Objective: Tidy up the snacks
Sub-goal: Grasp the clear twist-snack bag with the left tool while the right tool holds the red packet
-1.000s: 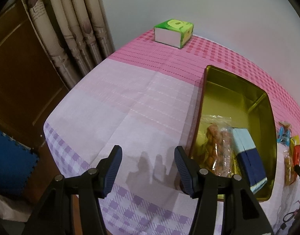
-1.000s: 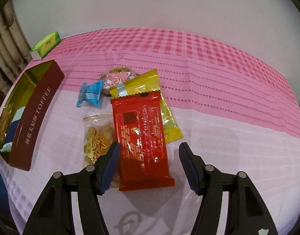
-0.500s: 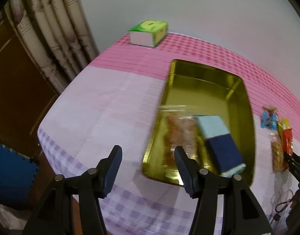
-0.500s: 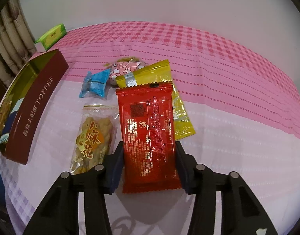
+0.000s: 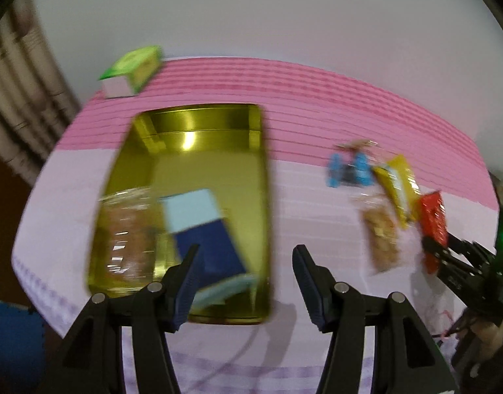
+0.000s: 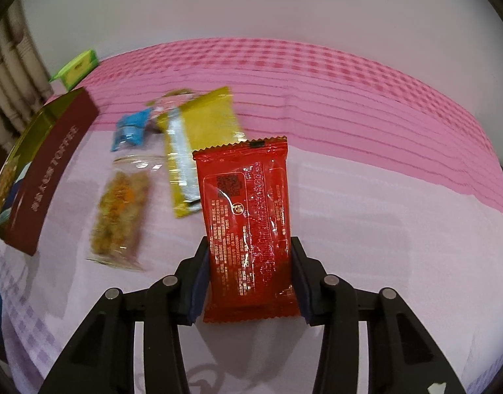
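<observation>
Jaws of the right gripper had just closed on the red snack packet, held upright at lower centre. The left gripper stood open, empty, over the gold tin's near right corner on the table.

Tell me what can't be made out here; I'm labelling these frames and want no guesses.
- Left wrist view: motion blur smears the tin's contents and the packets.
- Right wrist view: the tin's inside is cut off by the left edge.
- Red packet's print: too small to read.
- Its lower side edges: hidden by the right tongs.
</observation>
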